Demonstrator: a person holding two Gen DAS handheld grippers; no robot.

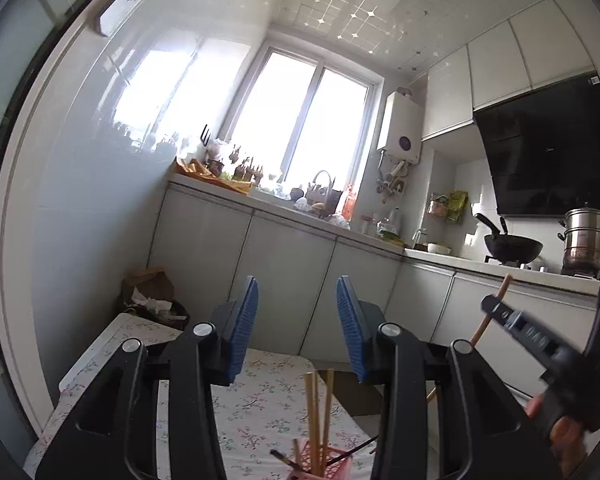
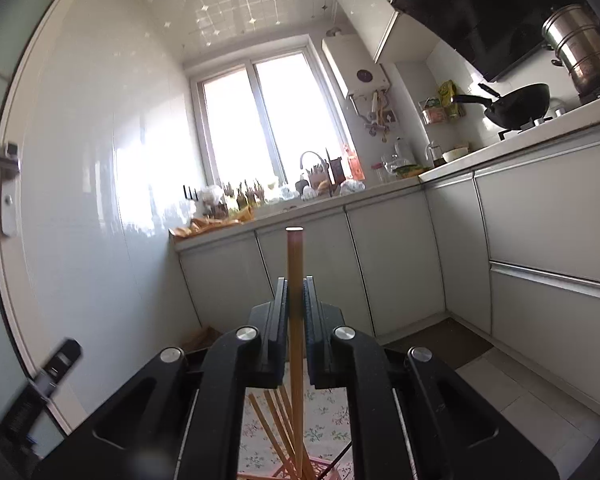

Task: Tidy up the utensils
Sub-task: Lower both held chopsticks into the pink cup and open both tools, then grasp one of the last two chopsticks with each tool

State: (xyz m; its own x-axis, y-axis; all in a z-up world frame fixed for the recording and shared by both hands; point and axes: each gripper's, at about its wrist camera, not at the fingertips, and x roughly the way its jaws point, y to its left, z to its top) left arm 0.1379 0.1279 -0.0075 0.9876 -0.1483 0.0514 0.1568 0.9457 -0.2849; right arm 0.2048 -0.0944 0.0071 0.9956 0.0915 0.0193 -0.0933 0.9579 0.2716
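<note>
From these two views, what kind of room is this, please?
Most likely a home kitchen. A black wok and a steel steamer pot stand on the stove, a range hood hangs above, and a faucet rises below the window.

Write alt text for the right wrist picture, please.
The right gripper is clamped on one upright wooden chopstick, above more chopsticks leaning in a pink basket on a flowered tablecloth. Behind is a white kitchen with a bright window.

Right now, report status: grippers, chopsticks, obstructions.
Left gripper open, empty. Right gripper shut on one chopstick, upright over pink basket. Other chopsticks already in basket. Nothing blocking.
</note>
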